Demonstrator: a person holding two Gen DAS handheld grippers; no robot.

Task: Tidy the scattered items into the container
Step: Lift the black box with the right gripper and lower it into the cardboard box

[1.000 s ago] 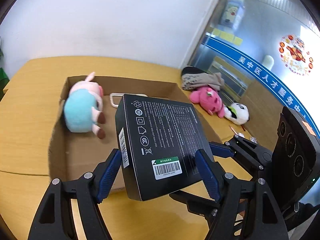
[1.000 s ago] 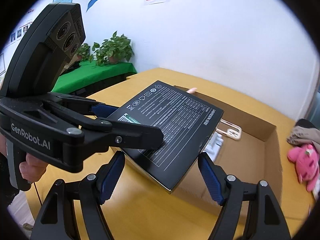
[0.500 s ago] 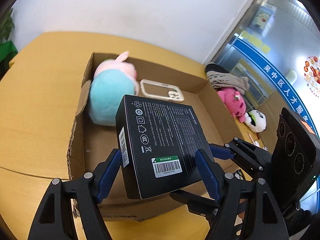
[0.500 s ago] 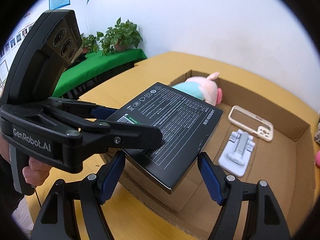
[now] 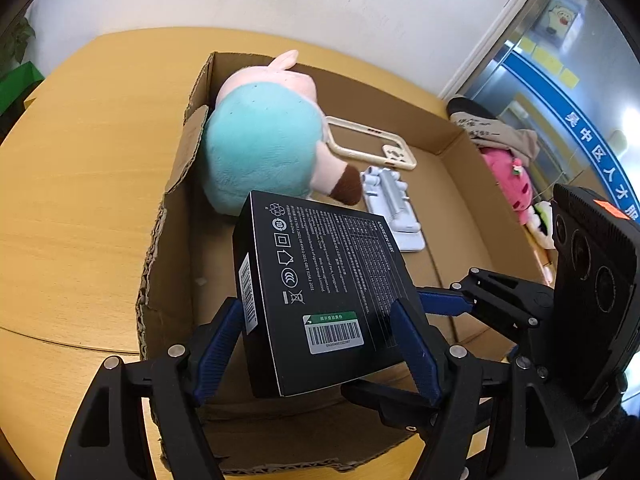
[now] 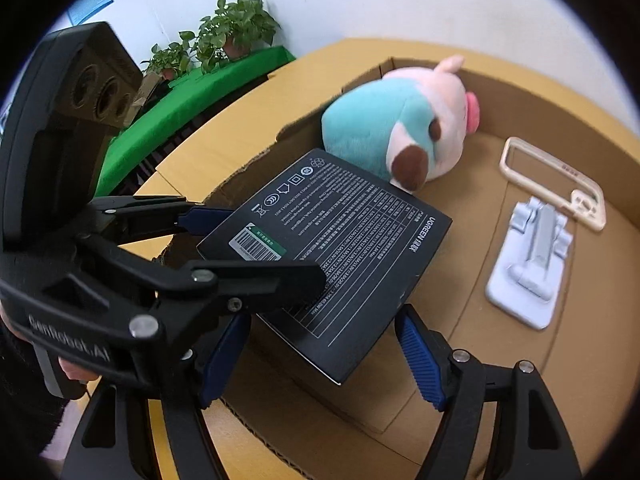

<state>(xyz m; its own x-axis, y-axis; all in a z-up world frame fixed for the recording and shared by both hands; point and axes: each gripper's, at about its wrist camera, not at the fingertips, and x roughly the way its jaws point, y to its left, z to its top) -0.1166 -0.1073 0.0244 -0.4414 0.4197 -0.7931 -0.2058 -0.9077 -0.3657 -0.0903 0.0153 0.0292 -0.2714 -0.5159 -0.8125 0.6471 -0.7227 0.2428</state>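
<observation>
A flat black box [image 5: 320, 288] is held over the near part of an open cardboard box [image 5: 168, 240]. My left gripper [image 5: 316, 340] is shut on its two side edges. My right gripper [image 6: 320, 344] is shut on the same black box [image 6: 340, 240] from the other side. It also shows in the left wrist view [image 5: 452, 304] at the right. Inside the cardboard box [image 6: 560, 92] lie a teal and pink plush pig [image 5: 264, 144], a beige phone case [image 5: 372, 144] and a white phone stand [image 5: 396, 208].
On the wooden table [image 5: 80, 184] right of the cardboard box lie a pink plush toy [image 5: 508, 176], a panda plush [image 5: 540, 220] and a folded cloth [image 5: 492, 128]. Potted plants on a green ledge [image 6: 224, 40] stand beyond the table's left side.
Both grippers have carried the black box forward and down over the cardboard box. The pig, case and stand now show closer.
</observation>
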